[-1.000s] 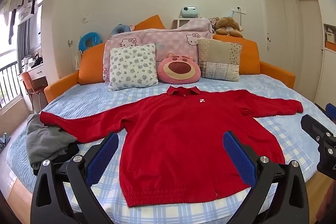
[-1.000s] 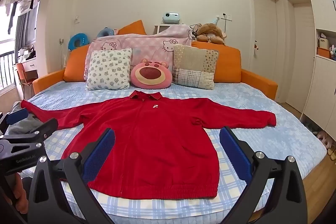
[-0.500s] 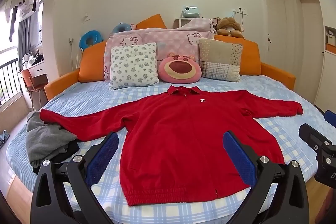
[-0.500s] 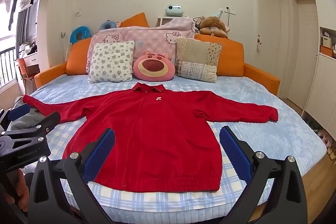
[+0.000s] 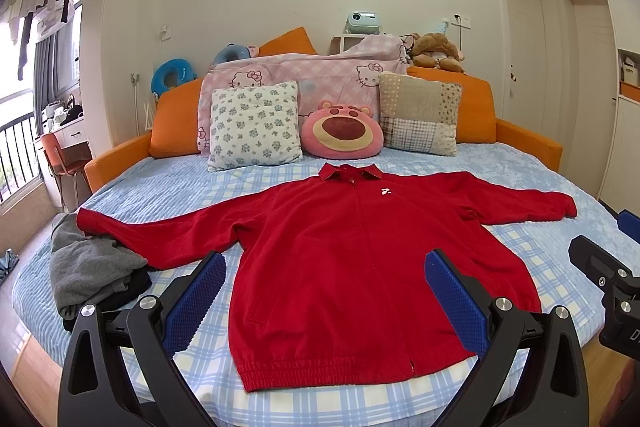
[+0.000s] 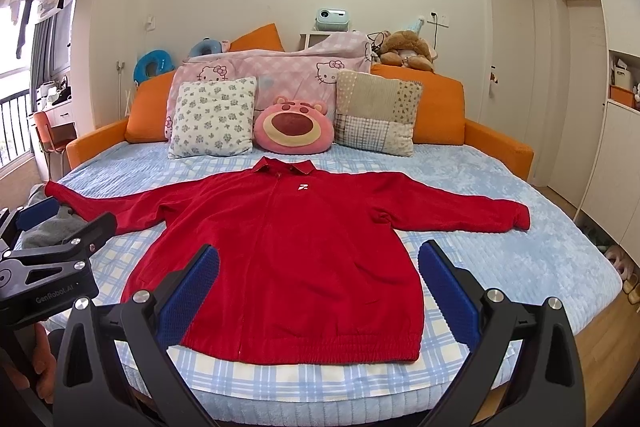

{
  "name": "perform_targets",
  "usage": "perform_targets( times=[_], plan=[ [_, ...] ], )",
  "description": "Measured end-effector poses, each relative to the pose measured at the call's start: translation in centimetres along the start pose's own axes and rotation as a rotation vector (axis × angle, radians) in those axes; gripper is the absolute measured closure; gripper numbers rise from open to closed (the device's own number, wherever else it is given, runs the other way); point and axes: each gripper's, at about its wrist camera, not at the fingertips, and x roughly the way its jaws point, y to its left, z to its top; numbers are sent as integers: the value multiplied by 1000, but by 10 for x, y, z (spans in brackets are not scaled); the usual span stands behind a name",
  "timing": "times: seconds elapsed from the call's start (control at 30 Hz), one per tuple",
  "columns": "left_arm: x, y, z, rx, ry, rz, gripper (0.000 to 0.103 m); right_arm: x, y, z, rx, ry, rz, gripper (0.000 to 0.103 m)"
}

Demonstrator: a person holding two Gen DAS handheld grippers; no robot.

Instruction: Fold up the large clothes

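Big red zip-up jacket with collar (image 5: 352, 267) lies flat on bed with blue checked sheet (image 5: 320, 403), front up, both sleeves spread wide, hem near bed's front edge. Left hand-held gripper (image 5: 325, 301) released, blue pads wide apart, above bed, holding nothing. Right hand-held gripper (image 6: 319, 291) also released, empty. Grey crumpled cloth pile (image 5: 90, 267) lies at jacket's left sleeve end. Pink bear-face pillow (image 5: 343, 131) sits behind collar.
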Motion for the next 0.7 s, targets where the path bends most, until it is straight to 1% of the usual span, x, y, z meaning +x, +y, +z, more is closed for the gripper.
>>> perform_targets(
  times=[0.7],
  plan=[
    [0,0,-1,-2,1,1,2,-5,4,4,-5,-27,7,5]
  ],
)
